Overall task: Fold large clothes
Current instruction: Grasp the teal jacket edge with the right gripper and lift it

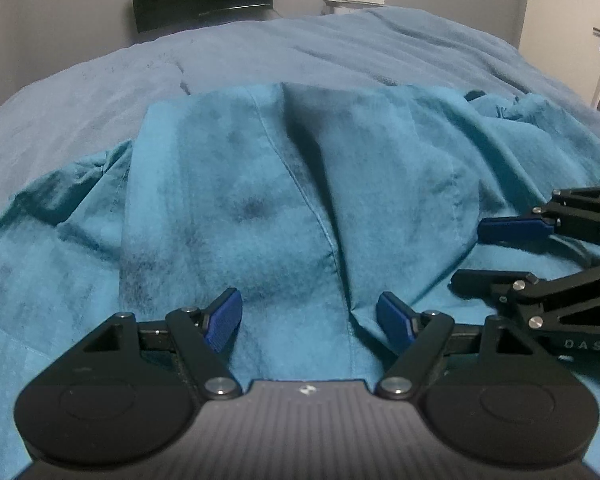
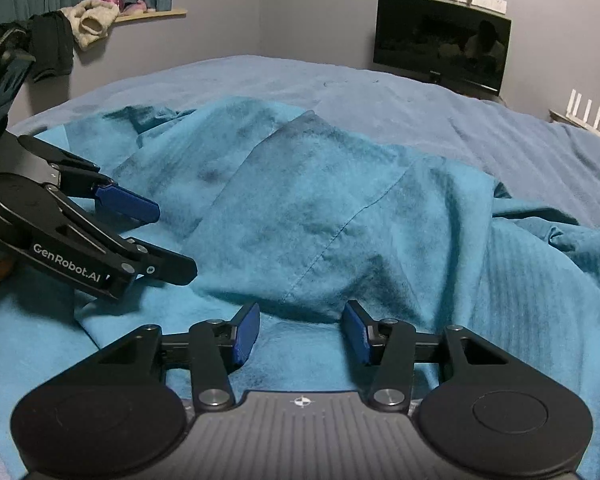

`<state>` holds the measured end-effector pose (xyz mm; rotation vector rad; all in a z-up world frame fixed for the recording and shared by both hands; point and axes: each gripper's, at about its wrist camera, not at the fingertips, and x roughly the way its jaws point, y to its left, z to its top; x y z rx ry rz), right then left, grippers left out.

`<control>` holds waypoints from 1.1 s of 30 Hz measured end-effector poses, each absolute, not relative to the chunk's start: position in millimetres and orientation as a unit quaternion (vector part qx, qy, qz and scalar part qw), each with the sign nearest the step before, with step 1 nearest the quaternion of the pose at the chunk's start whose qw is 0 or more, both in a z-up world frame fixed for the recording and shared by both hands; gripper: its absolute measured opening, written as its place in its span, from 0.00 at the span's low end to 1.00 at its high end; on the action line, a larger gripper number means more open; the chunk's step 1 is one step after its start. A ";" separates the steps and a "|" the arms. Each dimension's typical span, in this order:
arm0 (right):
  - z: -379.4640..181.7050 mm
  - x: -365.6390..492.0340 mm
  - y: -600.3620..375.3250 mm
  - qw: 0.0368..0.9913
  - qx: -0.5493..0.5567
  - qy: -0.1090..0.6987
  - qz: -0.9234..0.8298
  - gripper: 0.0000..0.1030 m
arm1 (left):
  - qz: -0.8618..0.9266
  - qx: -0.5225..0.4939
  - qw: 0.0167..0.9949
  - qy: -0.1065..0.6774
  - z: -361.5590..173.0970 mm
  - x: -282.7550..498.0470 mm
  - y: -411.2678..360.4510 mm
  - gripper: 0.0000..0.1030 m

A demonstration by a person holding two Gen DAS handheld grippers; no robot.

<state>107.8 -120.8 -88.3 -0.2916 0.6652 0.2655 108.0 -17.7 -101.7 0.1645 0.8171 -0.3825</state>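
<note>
I see my left gripper and right gripper as matching black linkages with silver screws, blue ribbed fingertip pads, round black discs, grey ridged bodies and white "GenRobot.AI" lettering.

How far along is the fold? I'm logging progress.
Done: the teal garment lies on the blue bedspread with one panel turned over, though rumpled. In hand: nothing; left gripper and right gripper are open above the near edge. Left: smoothing and the remaining folds.
</note>
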 end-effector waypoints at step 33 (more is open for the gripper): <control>-31.0 -42.9 -316.0 0.836 0.381 0.321 -0.230 0.97 | -0.255 0.074 0.909 0.322 -57.6 39.6 -32.0 0.77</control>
